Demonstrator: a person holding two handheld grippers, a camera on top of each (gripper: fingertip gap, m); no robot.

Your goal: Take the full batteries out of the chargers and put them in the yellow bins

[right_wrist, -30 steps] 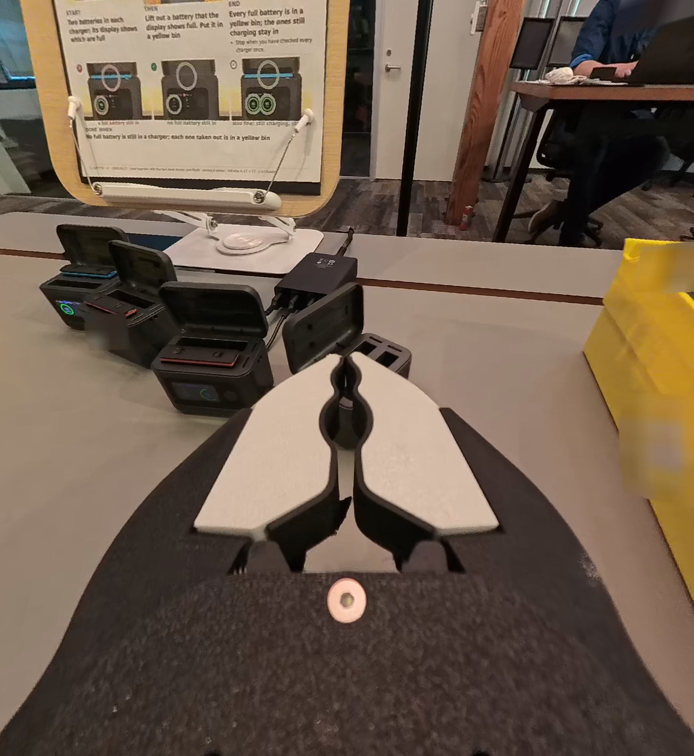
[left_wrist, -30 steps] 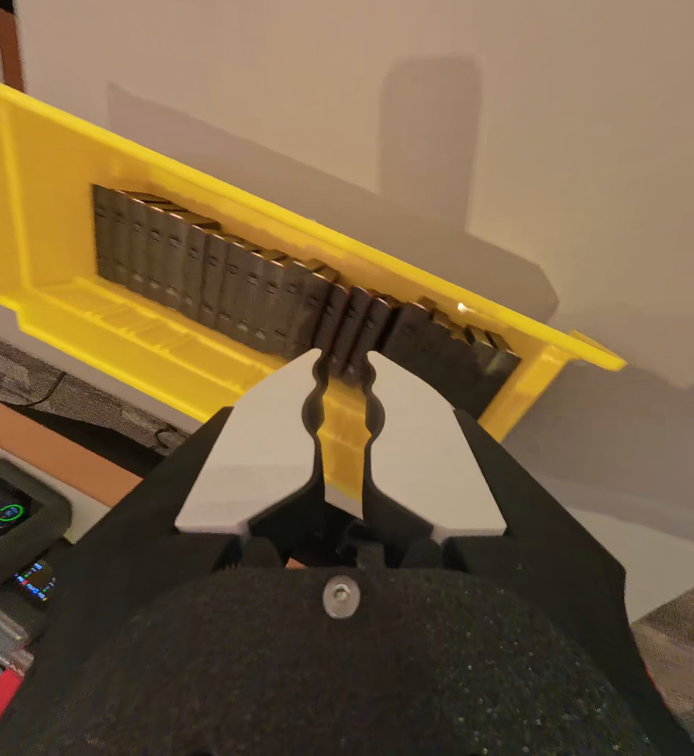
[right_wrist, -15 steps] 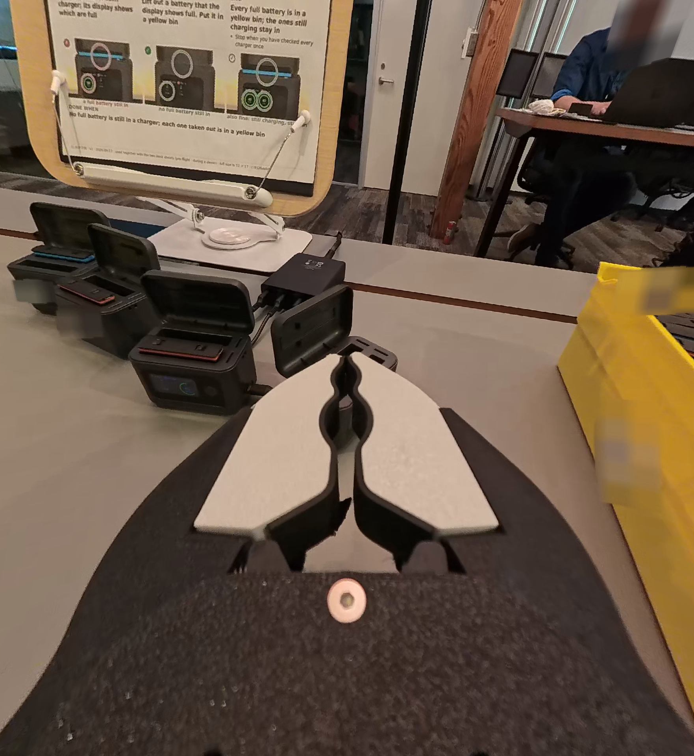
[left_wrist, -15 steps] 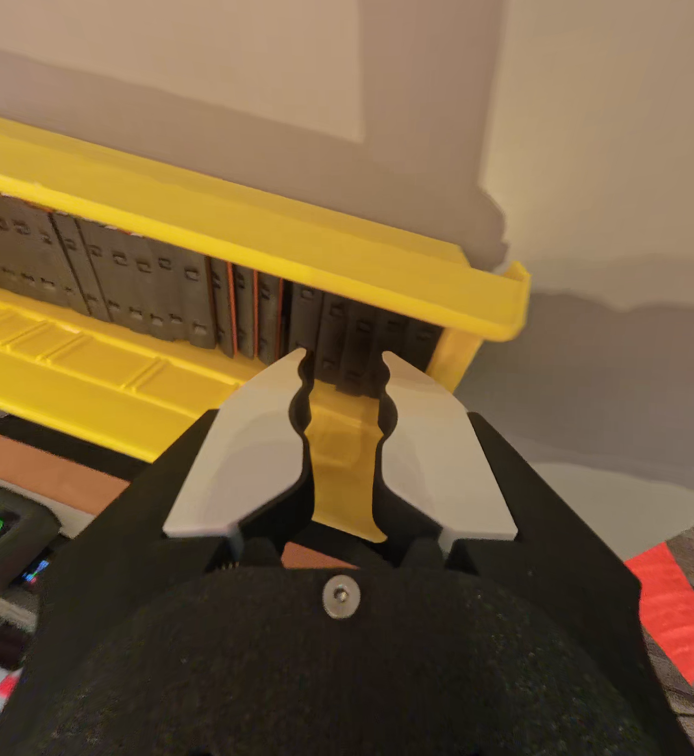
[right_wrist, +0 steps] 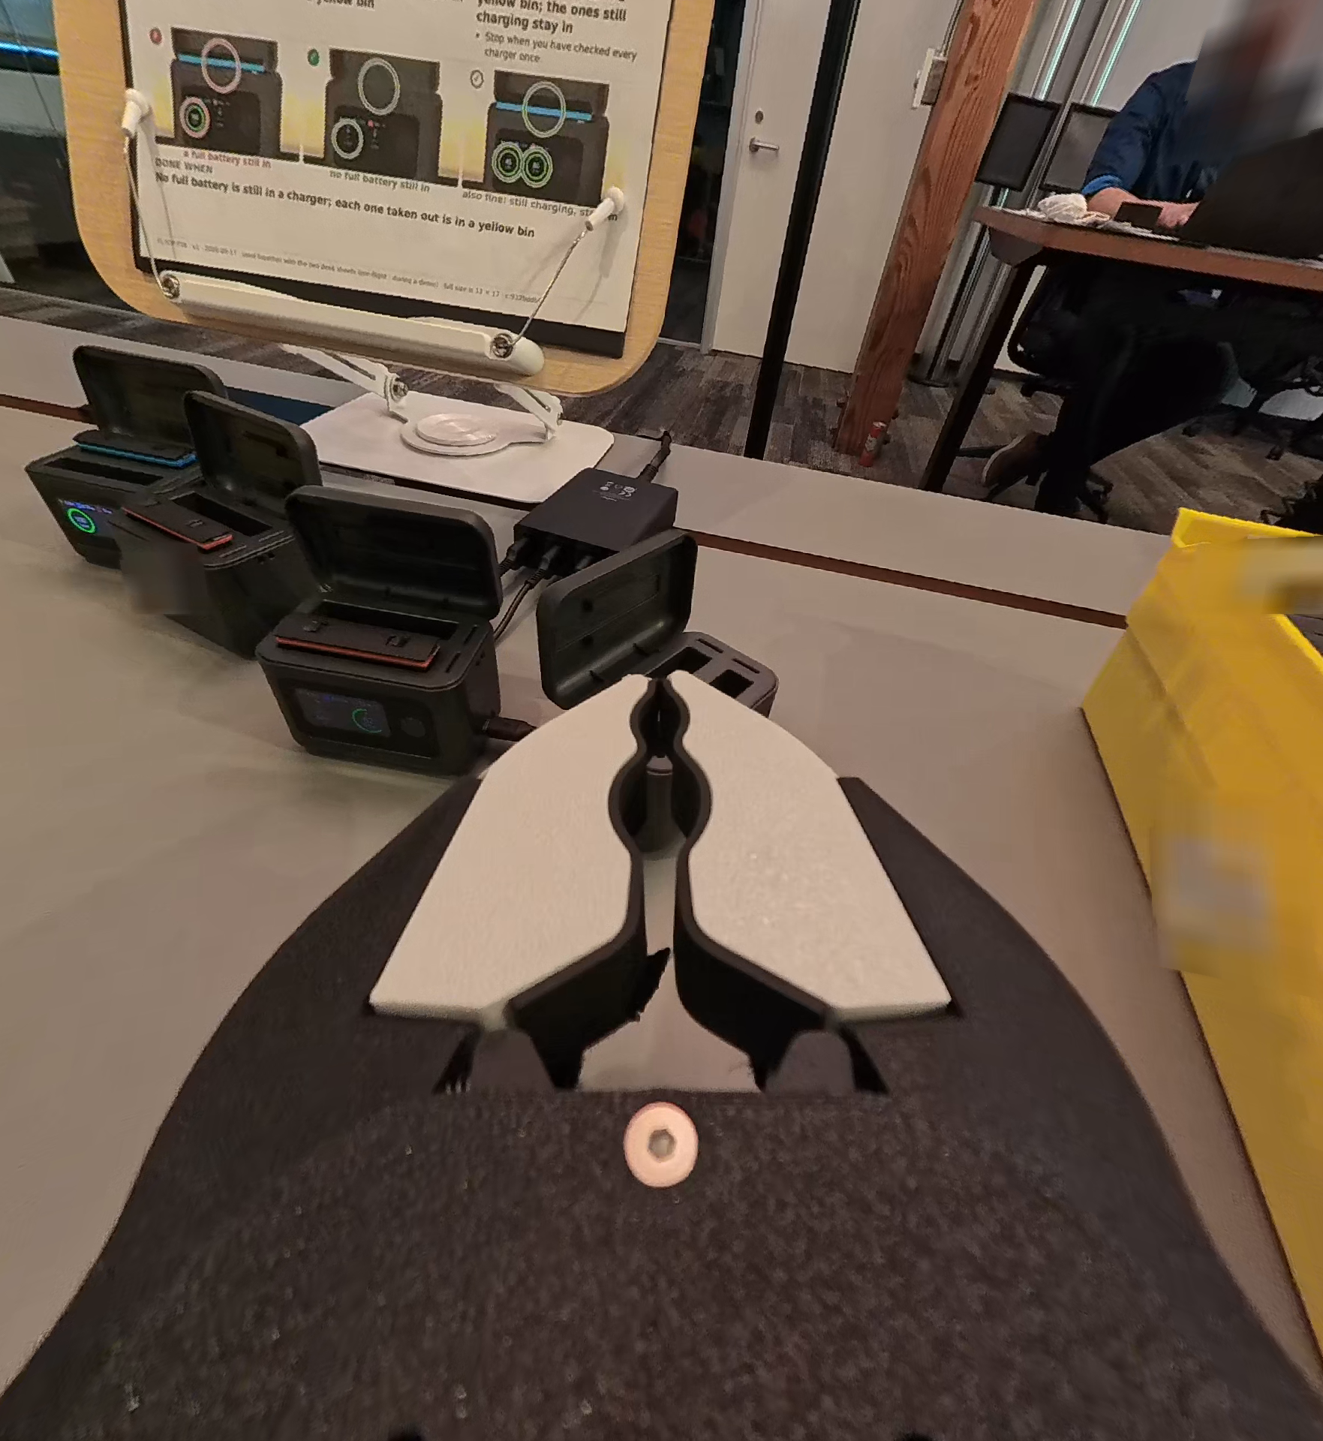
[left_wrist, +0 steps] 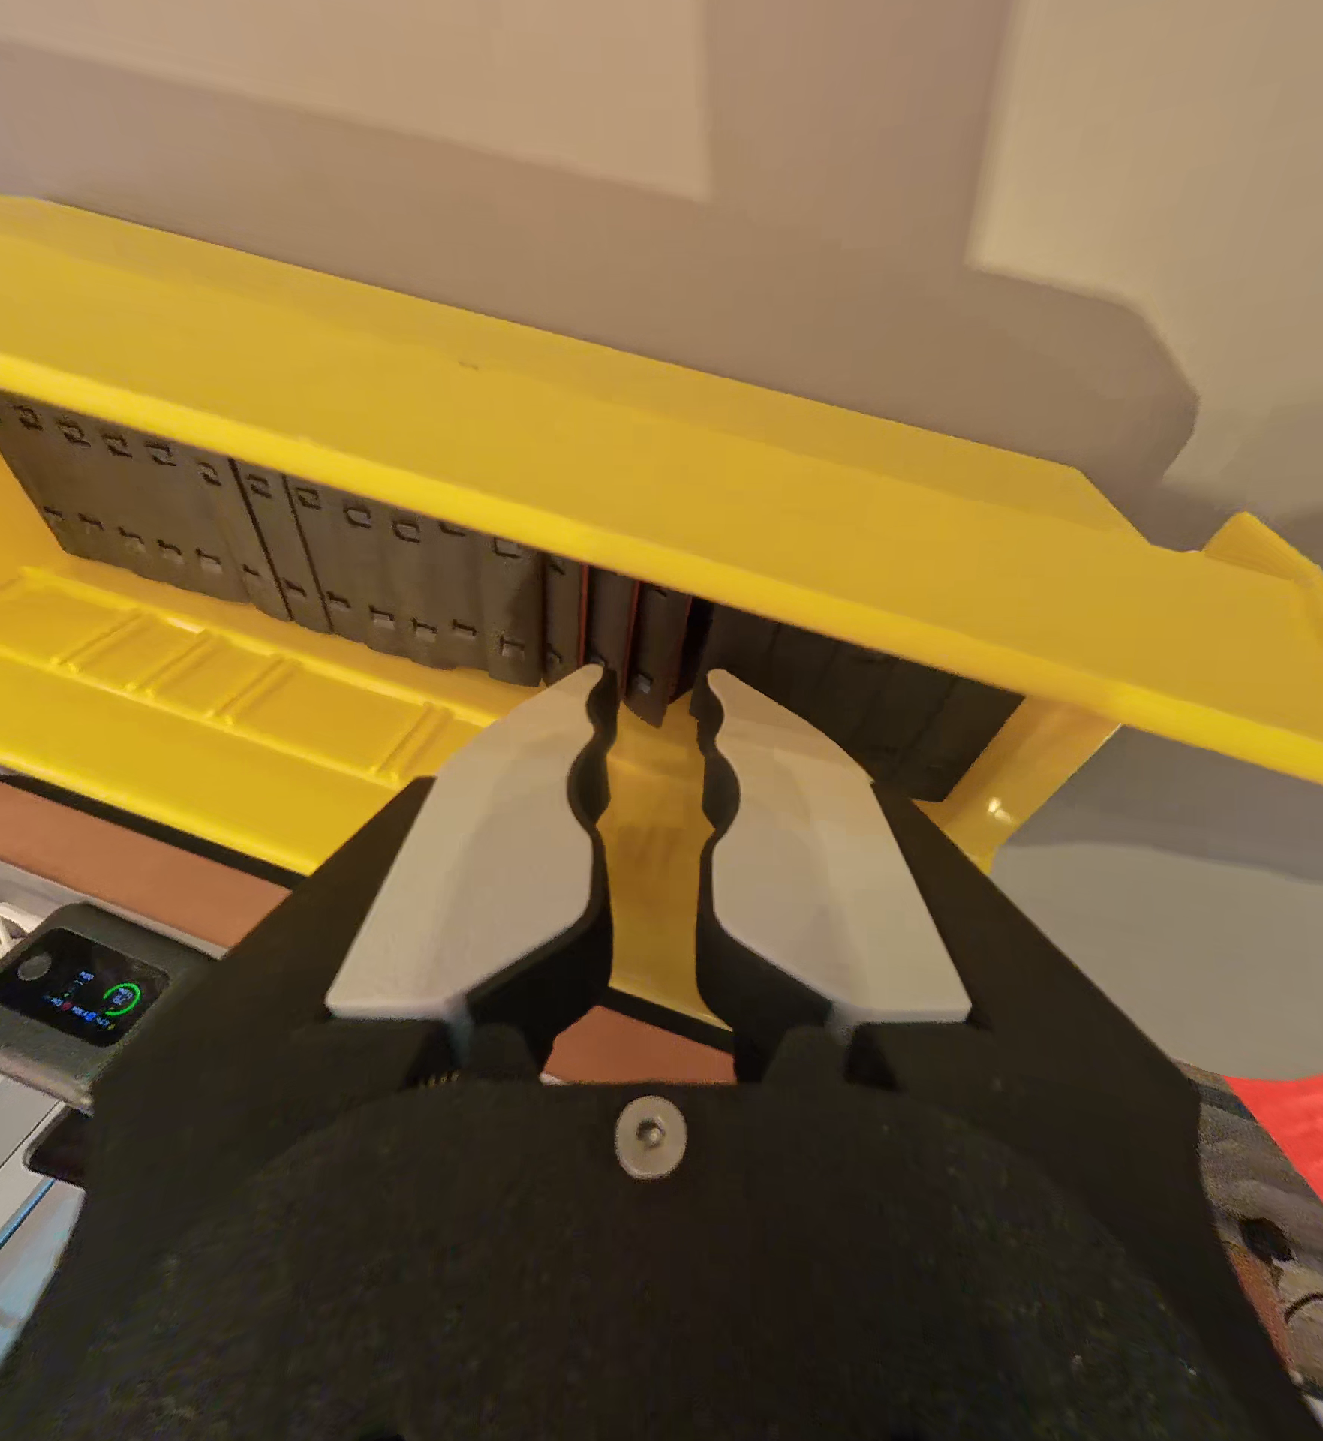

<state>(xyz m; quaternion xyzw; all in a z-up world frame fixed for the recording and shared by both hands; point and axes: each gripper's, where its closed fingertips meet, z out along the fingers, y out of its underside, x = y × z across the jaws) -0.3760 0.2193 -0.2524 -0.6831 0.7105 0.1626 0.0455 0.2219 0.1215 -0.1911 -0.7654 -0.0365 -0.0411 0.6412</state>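
Observation:
A yellow bin [left_wrist: 642, 483] holds a row of dark batteries [left_wrist: 408, 577] standing on edge. My left gripper [left_wrist: 654, 677] is open at the bin's near wall, and its tips flank a red-edged battery [left_wrist: 652, 647] in the row without holding it. My right gripper [right_wrist: 659, 686] is shut and empty, low over the grey table. Ahead of it stand several black chargers with open lids. The nearest charger [right_wrist: 377, 702] holds a red-edged battery [right_wrist: 358, 651]. The charger [right_wrist: 728, 674] behind my fingertips shows empty slots. A yellow bin [right_wrist: 1227, 780] stands to the right.
A charger [left_wrist: 73, 1006] with a green ring on its display lies at the lower left of the left wrist view. A black power adapter [right_wrist: 603, 507] and an instruction board [right_wrist: 377, 156] on a white stand sit behind the chargers. A person sits at a desk at the far right. One gripper's finger ends stand about 60 cm off the other's.
The left gripper has moved along the bin toward its right end, and its jaws stand wider than a second ago. The right gripper stays shut and has shifted a little nearer the chargers.

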